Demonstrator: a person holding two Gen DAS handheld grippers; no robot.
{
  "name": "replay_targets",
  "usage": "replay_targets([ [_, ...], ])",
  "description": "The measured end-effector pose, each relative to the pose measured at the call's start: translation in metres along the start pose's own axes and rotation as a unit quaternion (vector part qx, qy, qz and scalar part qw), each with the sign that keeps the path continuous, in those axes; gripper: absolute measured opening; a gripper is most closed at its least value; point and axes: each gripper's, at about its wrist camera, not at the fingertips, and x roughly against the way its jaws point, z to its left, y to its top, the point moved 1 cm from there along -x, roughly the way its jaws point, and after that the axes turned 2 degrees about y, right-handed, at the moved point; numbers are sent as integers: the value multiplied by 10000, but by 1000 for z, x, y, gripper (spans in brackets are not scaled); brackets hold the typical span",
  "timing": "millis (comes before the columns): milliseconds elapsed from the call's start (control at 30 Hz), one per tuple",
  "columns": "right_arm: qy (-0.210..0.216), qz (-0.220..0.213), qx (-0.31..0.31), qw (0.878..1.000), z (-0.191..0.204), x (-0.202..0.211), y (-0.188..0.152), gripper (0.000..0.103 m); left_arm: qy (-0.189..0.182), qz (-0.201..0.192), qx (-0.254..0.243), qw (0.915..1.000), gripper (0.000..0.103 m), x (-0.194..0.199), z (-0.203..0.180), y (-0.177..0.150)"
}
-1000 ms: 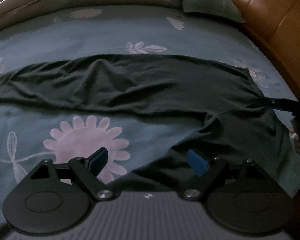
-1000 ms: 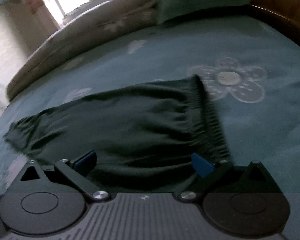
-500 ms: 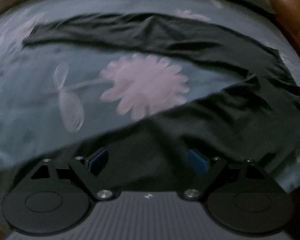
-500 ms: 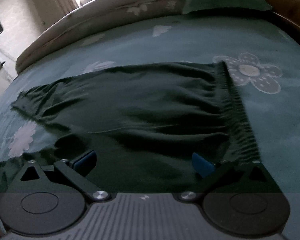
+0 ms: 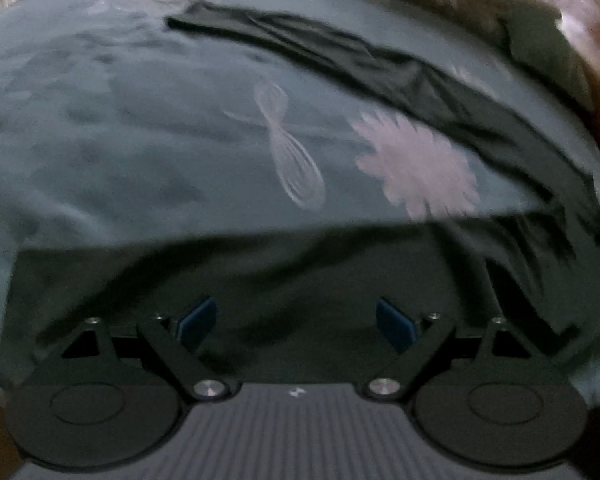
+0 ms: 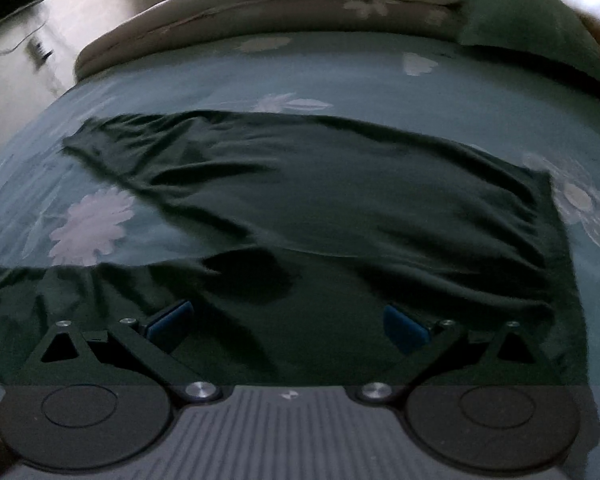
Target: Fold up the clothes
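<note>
Dark green trousers [image 6: 340, 208] lie spread across the bed, one leg [image 5: 400, 76] stretching away, the nearer leg [image 5: 300, 280] lying right under the left gripper [image 5: 296, 322]. Its jaws stand wide apart, holding nothing. The right gripper [image 6: 286, 322] gapes just as wide over the seat, near the waistband [image 6: 560, 240]. No readable writing. The teal bedsheet [image 5: 140, 140] carries pale flowers; a pillow [image 6: 528, 20] sits far off.

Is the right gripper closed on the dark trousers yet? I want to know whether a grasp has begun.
No: in the right wrist view the right gripper stands wide open, its blue pads far apart above the dark trousers.
</note>
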Motion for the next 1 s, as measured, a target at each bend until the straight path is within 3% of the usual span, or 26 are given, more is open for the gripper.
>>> replay_targets([
  [233, -40, 266, 620, 9977, 54, -22, 1, 103, 192, -478, 485, 9975, 87, -7, 59, 1],
  [333, -225, 412, 891, 9949, 69, -29, -3, 103, 421, -495, 633, 9959, 87, 2, 80, 1],
  [400, -254, 465, 1027, 9933, 79, -32, -3, 103, 351, -444, 611, 9965, 87, 9, 88, -1],
  [533, -156, 477, 1226, 9912, 97, -36, 0, 103, 234, -312, 214, 9990, 87, 17, 84, -18],
  [633, -105, 512, 1368, 9892, 107, -43, 2, 103, 325, -371, 227, 9985, 87, 17, 85, -38],
  [767, -53, 596, 1626, 9849, 116, -49, 3, 103, 547, -395, 687, 9954, 87, 25, 94, -43],
  [900, -23, 696, 1942, 9785, 120, -51, 4, 103, 206, -614, 644, 9958, 87, 31, 75, -34],
  [1000, 57, 783, 2115, 9742, 122, -53, 2, 103, -79, -646, 175, 9977, 87, 23, 39, -25],
])
